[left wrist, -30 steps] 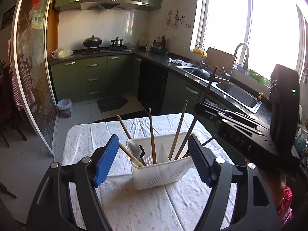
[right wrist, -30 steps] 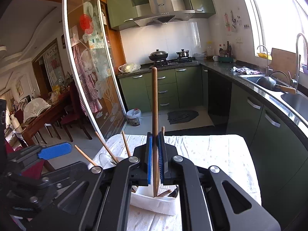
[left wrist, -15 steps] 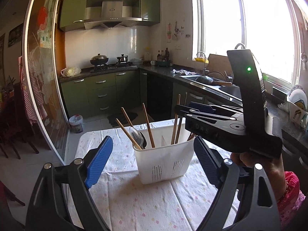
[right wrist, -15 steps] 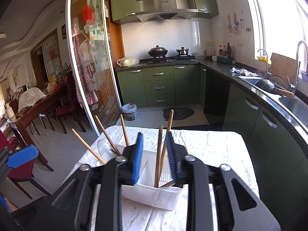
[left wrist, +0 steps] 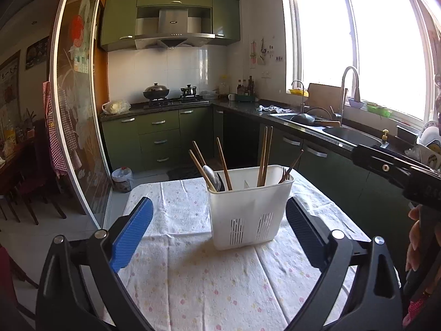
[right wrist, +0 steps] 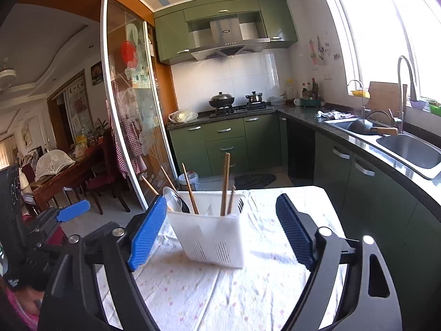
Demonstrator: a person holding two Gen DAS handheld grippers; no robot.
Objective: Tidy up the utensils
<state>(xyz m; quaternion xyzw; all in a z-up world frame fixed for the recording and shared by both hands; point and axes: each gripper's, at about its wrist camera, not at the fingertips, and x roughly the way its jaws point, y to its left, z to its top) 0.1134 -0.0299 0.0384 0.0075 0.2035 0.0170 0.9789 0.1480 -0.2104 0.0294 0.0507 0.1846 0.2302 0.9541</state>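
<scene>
A white plastic utensil caddy (left wrist: 248,207) stands upright on a table with a floral cloth (left wrist: 209,281). It holds several wooden chopsticks (left wrist: 264,157) and a metal spoon (left wrist: 211,178). It also shows in the right wrist view (right wrist: 212,234) with chopsticks (right wrist: 225,184) and the spoon (right wrist: 172,200). My left gripper (left wrist: 217,237) is open and empty, just short of the caddy. My right gripper (right wrist: 220,234) is open and empty, pulled back from the caddy; its body shows at the right in the left wrist view (left wrist: 399,171).
The table's far edge (left wrist: 171,183) faces green kitchen cabinets (left wrist: 160,138). A counter with a sink (right wrist: 408,149) and tap runs along the right. A glass sliding door (right wrist: 129,138) and dining chairs (right wrist: 102,182) are to the left.
My right gripper let go of the chopstick into the caddy, opened wide and drew back. Both grippers moved back and lower, away from the caddy.
</scene>
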